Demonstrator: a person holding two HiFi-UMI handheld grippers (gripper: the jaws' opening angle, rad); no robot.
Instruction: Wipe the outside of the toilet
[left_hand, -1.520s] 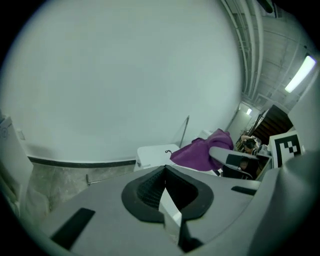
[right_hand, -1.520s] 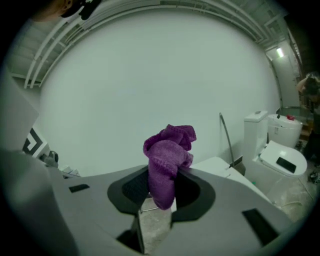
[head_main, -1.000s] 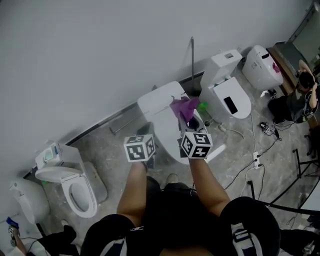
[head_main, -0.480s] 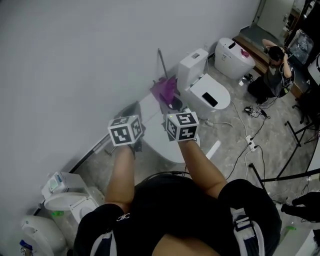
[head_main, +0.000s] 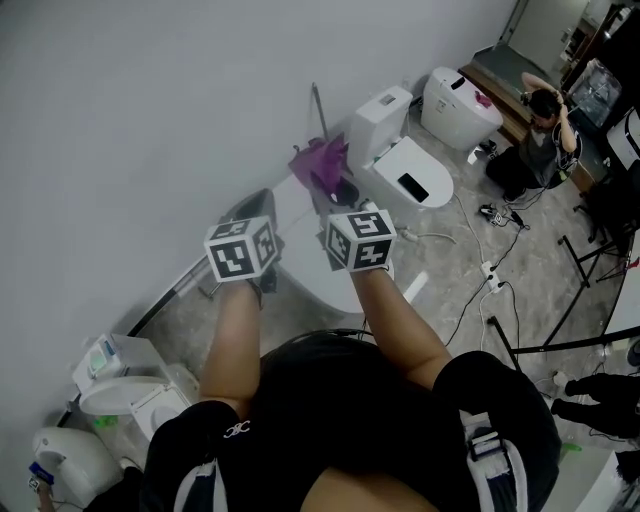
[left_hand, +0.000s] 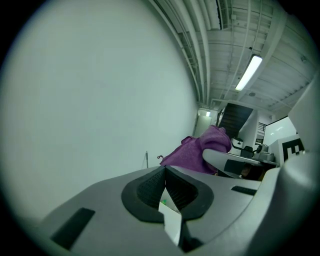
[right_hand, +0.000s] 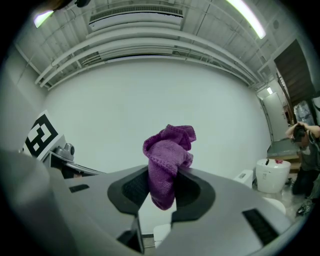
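Toilet farther below than before, purple cloth lifted in right gripper

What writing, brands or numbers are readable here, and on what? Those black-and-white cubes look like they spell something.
No readable text anywhere.
Black-and-white patterned cubes: square code markers, not letters.
Small white logo on the person's black clothing: too small to read.
White ceramic toilets: no legible brand.
Purple knitted cloth: no tag visible.

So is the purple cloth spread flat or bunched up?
Bunched up: the cloth is a crumpled wad pinched by the right gripper, its loose folds sticking up above it.
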